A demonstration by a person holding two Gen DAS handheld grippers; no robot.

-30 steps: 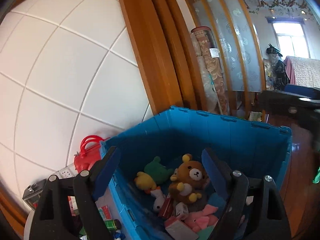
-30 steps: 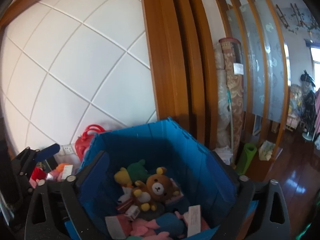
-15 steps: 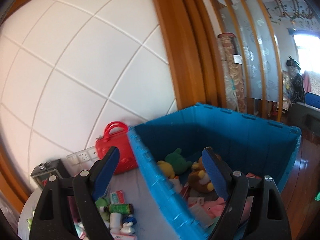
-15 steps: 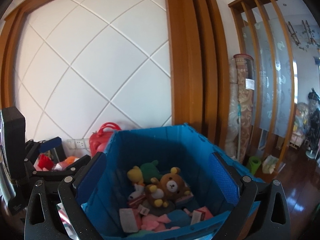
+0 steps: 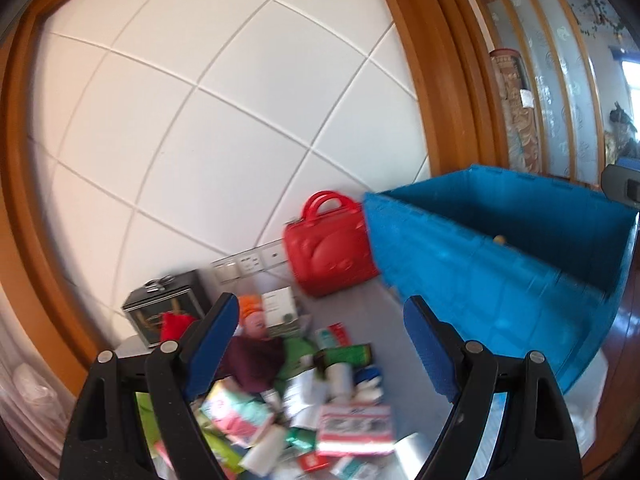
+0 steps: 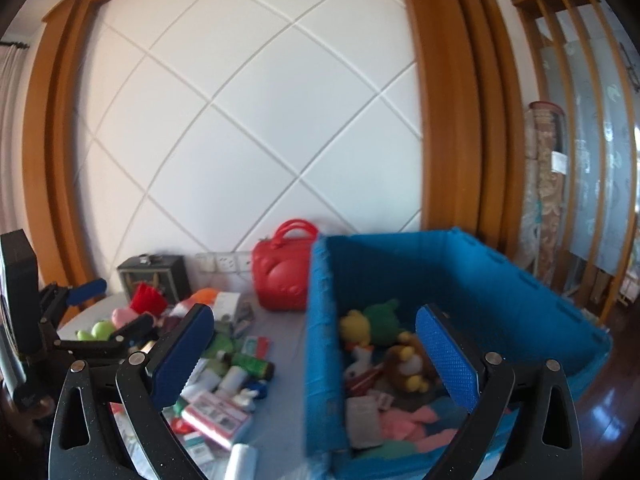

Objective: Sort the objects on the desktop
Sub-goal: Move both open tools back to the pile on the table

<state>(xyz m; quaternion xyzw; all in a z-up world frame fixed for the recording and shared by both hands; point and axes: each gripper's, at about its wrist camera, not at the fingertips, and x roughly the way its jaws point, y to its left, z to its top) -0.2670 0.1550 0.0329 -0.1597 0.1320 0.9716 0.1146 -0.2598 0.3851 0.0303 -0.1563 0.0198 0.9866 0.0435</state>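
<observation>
Both the left gripper [image 5: 320, 344] and right gripper [image 6: 312, 348] are held wide and empty. One item should be singled out from the clutter [image 5: 304, 392] below the left gripper; the blue crate [image 6: 460, 276] lies ahead of the right gripper.

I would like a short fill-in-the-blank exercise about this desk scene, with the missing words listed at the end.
1. The plush toys lie inside the ____ crate.
2. The small case with a handle, standing against the wall beside the crate, is ____.
3. The left tool is open and holds ____.
4. The heap of small packets and bottles lies on the table, ____ the crate.

Missing words: blue; red; nothing; outside
</observation>
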